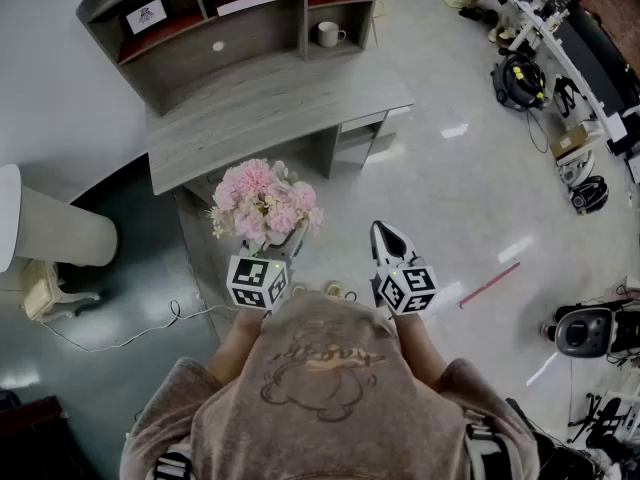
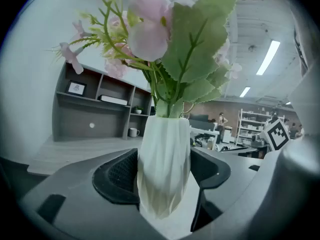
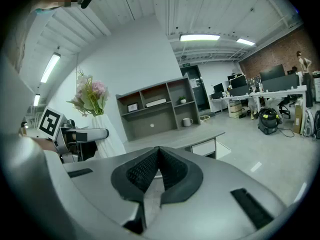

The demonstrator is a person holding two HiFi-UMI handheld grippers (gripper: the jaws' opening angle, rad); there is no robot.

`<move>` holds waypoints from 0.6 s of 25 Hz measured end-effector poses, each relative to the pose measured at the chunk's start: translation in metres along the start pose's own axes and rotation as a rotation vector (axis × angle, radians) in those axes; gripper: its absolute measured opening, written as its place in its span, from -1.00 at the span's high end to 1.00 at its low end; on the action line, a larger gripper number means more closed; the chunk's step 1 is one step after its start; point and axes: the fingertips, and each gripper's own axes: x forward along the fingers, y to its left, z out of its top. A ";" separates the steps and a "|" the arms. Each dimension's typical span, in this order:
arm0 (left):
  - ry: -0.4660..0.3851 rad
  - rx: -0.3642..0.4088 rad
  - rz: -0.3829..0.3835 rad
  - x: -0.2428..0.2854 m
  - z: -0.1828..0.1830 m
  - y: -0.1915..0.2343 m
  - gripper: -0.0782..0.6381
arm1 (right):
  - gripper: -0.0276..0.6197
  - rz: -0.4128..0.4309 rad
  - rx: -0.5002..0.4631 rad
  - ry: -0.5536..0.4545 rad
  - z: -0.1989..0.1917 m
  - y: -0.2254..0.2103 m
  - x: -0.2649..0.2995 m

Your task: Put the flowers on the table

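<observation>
The pink flowers (image 1: 262, 200) stand upright in a white faceted vase (image 2: 164, 139), which the left gripper (image 2: 165, 184) clamps between its black ribbed pads (image 2: 116, 176), the jaws spread wide around the vase's lower body. In the head view the bouquet sits centre-left of the frame, just below the near edge of the grey wooden desk (image 1: 280, 108) and in the air in front of it, not resting on its top. The person's two forearms reach forward from the torso at the bottom of the frame, close together and roughly parallel, both tools aimed up the frame toward the desk. The left forearm (image 1: 236, 340) ends at the marker cube (image 1: 257, 281) right under the blooms. The right gripper (image 3: 159, 156) is held level beside it, a little to the right of centre, its jaws pressed together with nothing between them. Across the back of the desk, in the upper left of the frame, runs a shelf unit (image 1: 200, 43) with a white mug (image 1: 327, 34) in one compartment
</observation>
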 end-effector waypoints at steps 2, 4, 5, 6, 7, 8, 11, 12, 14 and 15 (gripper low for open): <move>0.002 0.003 0.001 -0.001 0.000 0.001 -0.14 | 0.92 0.006 -0.005 0.003 0.001 0.001 0.001; 0.003 0.005 0.002 0.000 -0.001 0.001 -0.14 | 0.92 0.008 -0.008 0.002 0.002 0.000 0.003; 0.002 0.006 0.001 0.001 -0.001 0.001 -0.14 | 0.92 0.009 -0.009 0.000 0.002 -0.001 0.003; 0.000 0.007 0.001 0.002 -0.001 0.002 -0.14 | 0.92 0.010 -0.011 -0.001 0.003 -0.002 0.004; -0.002 0.008 0.000 0.003 0.000 0.003 -0.14 | 0.92 0.011 -0.013 -0.001 0.003 -0.002 0.006; -0.002 0.009 -0.002 0.004 0.000 0.004 -0.14 | 0.92 0.012 -0.015 0.000 0.004 -0.001 0.008; 0.003 0.011 -0.007 0.006 0.003 0.011 -0.14 | 0.92 0.012 -0.015 0.004 0.007 0.003 0.016; 0.005 0.012 -0.009 0.007 0.004 0.014 -0.14 | 0.92 0.009 -0.013 0.002 0.009 0.003 0.019; 0.010 0.015 -0.013 0.007 0.005 0.020 -0.14 | 0.92 0.001 -0.010 -0.002 0.013 0.005 0.023; 0.011 0.017 -0.015 0.007 0.006 0.022 -0.14 | 0.92 -0.004 -0.009 -0.003 0.014 0.005 0.025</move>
